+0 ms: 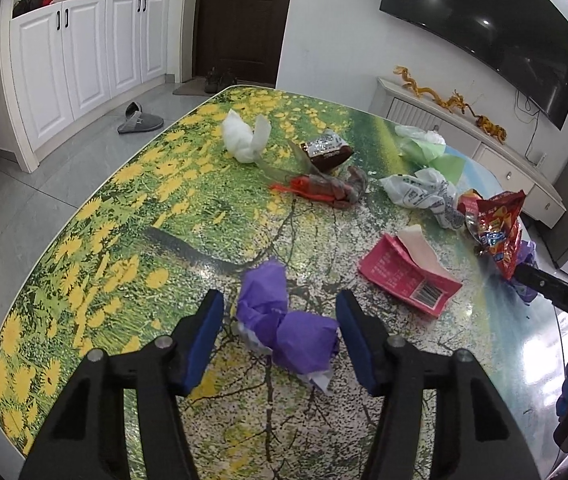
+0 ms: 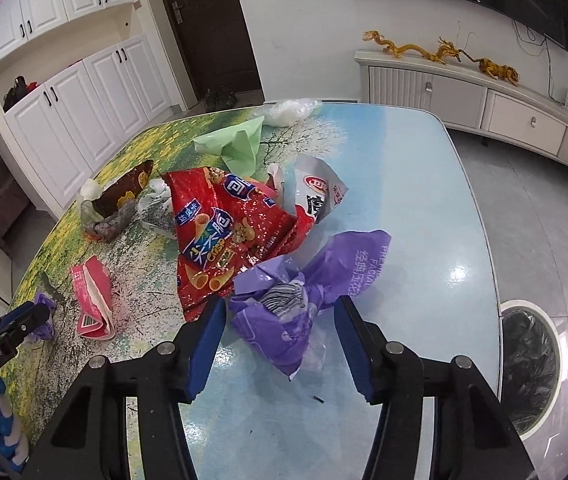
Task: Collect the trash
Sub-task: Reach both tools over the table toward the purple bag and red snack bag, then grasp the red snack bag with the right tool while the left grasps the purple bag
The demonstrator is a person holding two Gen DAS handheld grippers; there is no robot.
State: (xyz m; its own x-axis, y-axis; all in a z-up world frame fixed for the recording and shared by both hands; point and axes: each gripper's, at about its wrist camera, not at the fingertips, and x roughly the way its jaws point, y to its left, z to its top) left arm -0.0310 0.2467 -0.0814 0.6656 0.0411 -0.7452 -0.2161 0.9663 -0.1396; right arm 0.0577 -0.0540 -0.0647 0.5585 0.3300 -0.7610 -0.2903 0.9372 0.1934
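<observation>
On the flower-printed table [image 1: 131,208], my left gripper [image 1: 279,324] straddles a crumpled purple paper wad [image 1: 284,320]. Its blue pads stand apart on either side; the right pad looks to be just at the wad's edge, the left pad has a gap beside it, so I am not clamping the wad. The wad lies on the tabletop, near the table's close edge.

My right gripper [image 2: 279,328] sits around a purple plastic tissue wrapper [image 2: 308,292], which lies on the blue part of the table. Its pads are also spread, close to the wrapper's sides; no squeeze on it shows.

Just behind that wrapper, touching it, is a red snack bag [image 2: 219,236], and a silver-and-red packet [image 2: 316,192] leans beside the bag. A folded pink paper package [image 1: 408,276] lies between my two grippers' spots. Farther back lie a white printed plastic bag [image 1: 420,194], a pale green bag [image 2: 235,144], a brown wrapper [image 1: 328,152], a red and grey crumpled wrapper [image 1: 328,190] and a white tissue wad [image 1: 243,140].

On the floor to the right of the table stands a round white bin [image 2: 532,364] lined with a black bag. Against the wall runs a white low cabinet [image 2: 464,96] with golden dragon figures [image 2: 416,50].
</observation>
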